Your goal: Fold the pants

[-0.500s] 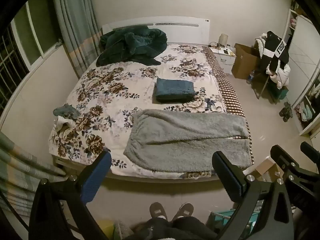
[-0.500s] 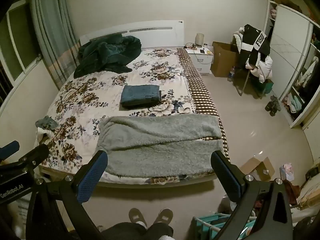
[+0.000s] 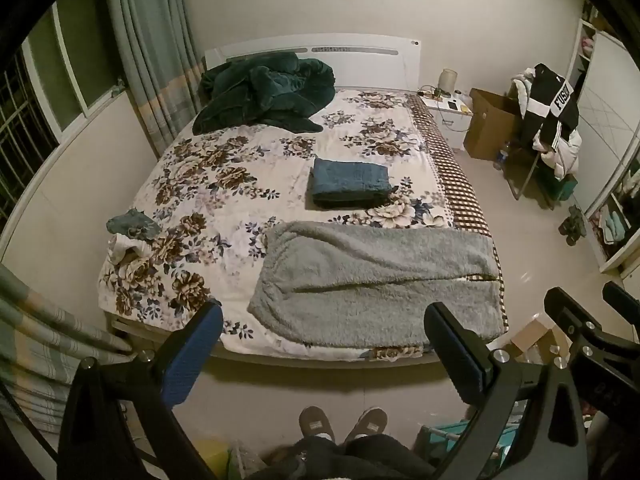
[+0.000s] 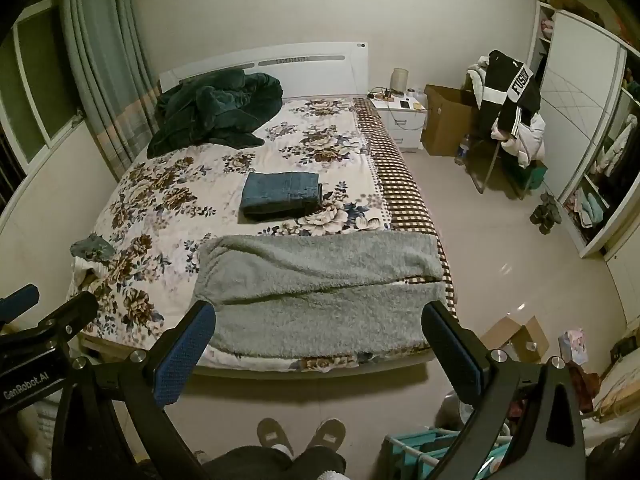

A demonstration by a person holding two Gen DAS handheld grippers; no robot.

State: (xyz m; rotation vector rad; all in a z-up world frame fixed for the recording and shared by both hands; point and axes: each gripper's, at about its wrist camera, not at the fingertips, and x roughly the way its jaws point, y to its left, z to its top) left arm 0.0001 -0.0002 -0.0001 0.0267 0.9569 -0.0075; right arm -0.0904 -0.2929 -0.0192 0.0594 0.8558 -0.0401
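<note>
**Line up on the grey fleece pants before you reach**

Both grippers are held back over the floor with nothing between their fingers: the left gripper (image 3: 322, 344) and the right gripper (image 4: 320, 342) each stand spread wide and empty. The grey fleece pants (image 3: 376, 280) lie flat ahead of your fingers, across the foot of the bed (image 3: 192, 200), legs running out to the right with a split between them. Beyond the pants, further from your fingers, sits a folded blue garment (image 3: 350, 182); leave it alone.

The step in hand looks like the approach. Bring each gripper down onto one edge of the pants, waistband end for the left, cuff end for the right. Pinch only the fleece, not the floral quilt under it. Thick pile probably slips, so take a deep bite.
</note>
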